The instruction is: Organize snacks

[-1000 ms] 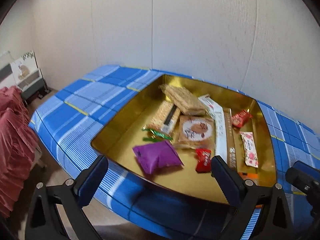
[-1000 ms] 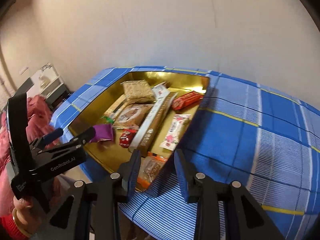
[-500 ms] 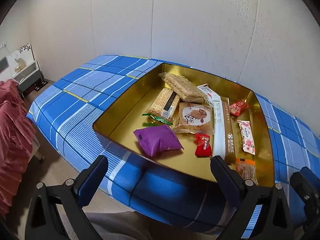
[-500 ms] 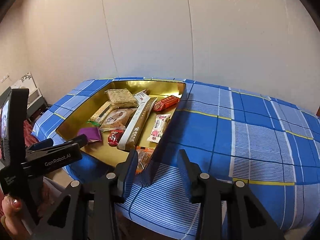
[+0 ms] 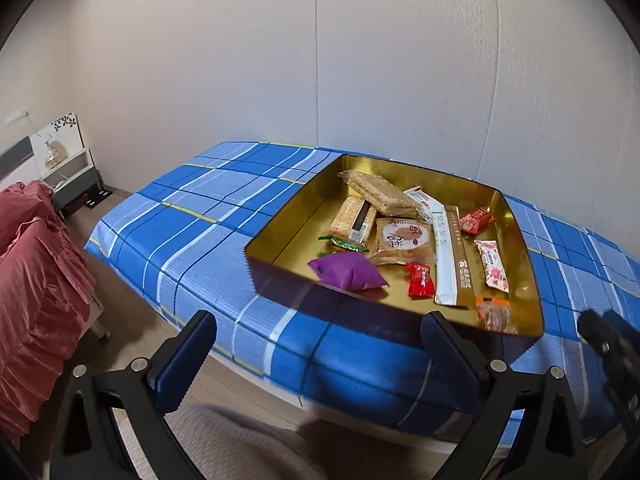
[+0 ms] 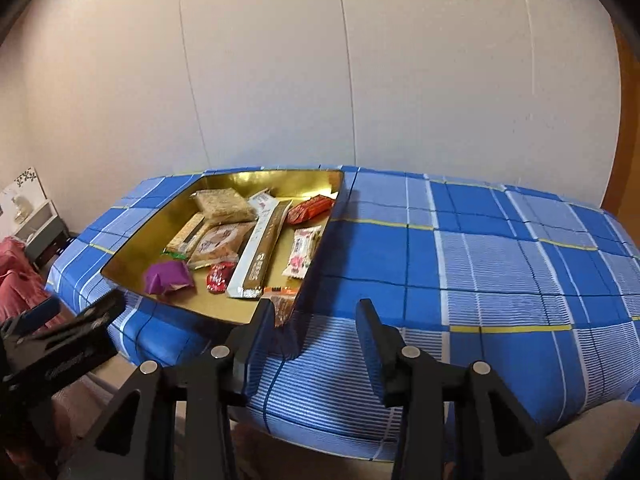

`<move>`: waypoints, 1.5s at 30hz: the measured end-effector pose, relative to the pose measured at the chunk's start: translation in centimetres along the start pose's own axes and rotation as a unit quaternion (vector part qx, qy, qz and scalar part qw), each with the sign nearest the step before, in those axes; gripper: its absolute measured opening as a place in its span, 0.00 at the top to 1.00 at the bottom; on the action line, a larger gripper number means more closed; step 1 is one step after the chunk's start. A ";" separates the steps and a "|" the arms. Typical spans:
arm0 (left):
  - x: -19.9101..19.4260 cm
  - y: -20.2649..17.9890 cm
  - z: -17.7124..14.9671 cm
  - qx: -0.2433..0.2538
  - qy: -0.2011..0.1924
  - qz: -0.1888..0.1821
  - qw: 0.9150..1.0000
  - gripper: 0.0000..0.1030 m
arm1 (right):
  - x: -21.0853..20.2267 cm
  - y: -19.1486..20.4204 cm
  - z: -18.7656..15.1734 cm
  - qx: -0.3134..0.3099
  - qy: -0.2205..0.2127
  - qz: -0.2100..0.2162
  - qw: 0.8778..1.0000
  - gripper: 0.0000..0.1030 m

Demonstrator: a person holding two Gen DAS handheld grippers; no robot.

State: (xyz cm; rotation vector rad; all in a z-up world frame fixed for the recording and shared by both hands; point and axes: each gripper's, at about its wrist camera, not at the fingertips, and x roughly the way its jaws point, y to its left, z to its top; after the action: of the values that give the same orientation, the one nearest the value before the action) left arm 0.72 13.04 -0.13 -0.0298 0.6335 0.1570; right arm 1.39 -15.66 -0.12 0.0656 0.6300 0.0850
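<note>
Blue checked cloth (image 5: 224, 216) covers the table against a pale wall (image 5: 320, 60). Red bedding (image 5: 36, 264) at left shows best from my left wrist. Gold tray (image 5: 280, 232) holds the snacks (image 5: 404, 236). My left gripper (image 5: 318, 346) is spread wide, empty; my right gripper (image 6: 316, 328) has just been opening, empty, near the tray corner.

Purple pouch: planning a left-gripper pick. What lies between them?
In the left wrist view: the gold tray's near wall and blue cloth, between left gripper and purple pouch.
</note>
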 end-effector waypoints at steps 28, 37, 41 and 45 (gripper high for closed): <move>-0.8 -0.1 -0.6 0.006 -0.013 0.023 1.000 0.00 | 0.3 2.6 0.0 -0.024 0.007 0.037 0.999 0.58; -0.7 0.0 -0.7 0.003 -0.011 0.025 1.000 0.00 | 0.3 2.7 0.2 -0.024 0.004 0.038 0.999 0.58; -0.6 -0.2 -0.7 0.004 -0.010 0.026 1.000 0.00 | 0.2 2.7 0.2 -0.025 0.003 0.038 0.999 0.58; -0.7 -0.3 -0.7 0.006 -0.011 0.025 1.000 0.00 | 0.3 2.7 0.2 -0.024 0.003 0.038 0.999 0.58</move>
State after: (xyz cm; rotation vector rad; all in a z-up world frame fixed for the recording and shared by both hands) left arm -0.16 12.63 -0.29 0.0001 0.6138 0.2010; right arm 1.56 -12.92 0.11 0.0422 0.6319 0.1735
